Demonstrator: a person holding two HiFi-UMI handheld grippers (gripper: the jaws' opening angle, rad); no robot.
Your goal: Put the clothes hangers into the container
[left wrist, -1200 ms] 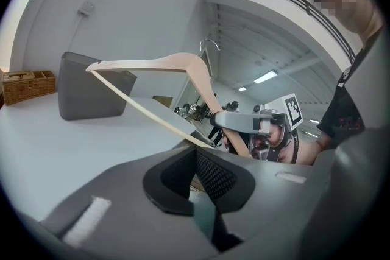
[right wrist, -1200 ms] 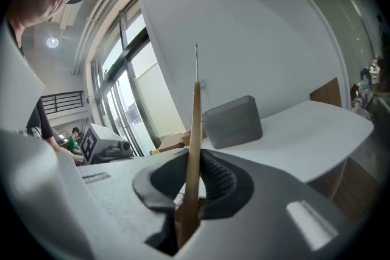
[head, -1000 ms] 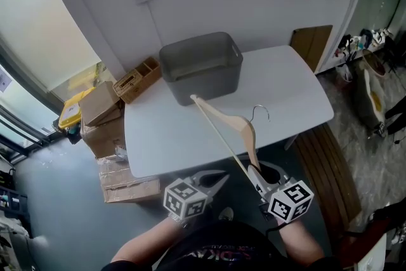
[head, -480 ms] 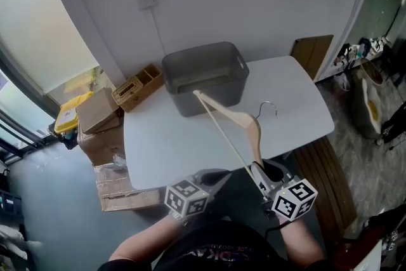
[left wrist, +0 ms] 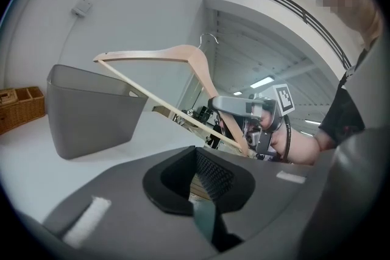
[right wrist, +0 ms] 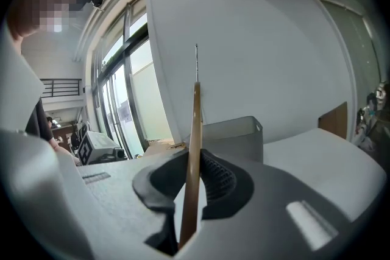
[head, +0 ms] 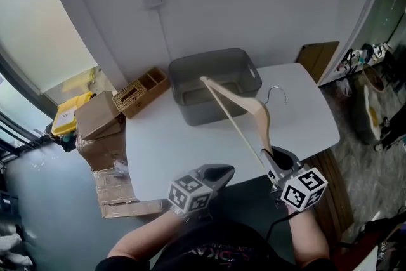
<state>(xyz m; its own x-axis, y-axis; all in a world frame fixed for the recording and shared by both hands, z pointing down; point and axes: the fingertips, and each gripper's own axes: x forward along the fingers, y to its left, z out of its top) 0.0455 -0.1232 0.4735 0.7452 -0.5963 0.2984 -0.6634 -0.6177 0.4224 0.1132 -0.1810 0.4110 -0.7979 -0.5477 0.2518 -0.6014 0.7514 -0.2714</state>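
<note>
1. Head view shows the right gripper (head: 279, 162) low at the near right, past the near edge of the table (head: 165, 143). Its jaws are pressed onto the near end of the wooden hanger (head: 254, 105).
2. The hanger is held in the air and slants away from the gripper. Its far tip sits above the grey container (head: 193, 112) at the far side of the table. Its metal hook (head: 277, 93) points to the right.
3. The right gripper view confirms the clamp: the hanger (right wrist: 195, 131) runs edge-on between the two pads.
4. The left gripper (left wrist: 198, 182) has its jaws pressed together with nothing between them. It rests at the near left, apart from the hanger.
5. Handling judgement: the hanger looks light and rigid and should not bend. Held at one end, its length acts as a lever, so it may pivot in the pads. A hold nearer the neck would likely be steadier. The thin lower bar and the hook could catch on the container rim.
6. Hidden or unclear:
   - The exact clamped spot is covered by the gripper body in the head view.
   - The container floor is only partly visible, so other hangers inside cannot be confirmed.
   - The right gripper view shows the hanger as a thin strip only.
</note>
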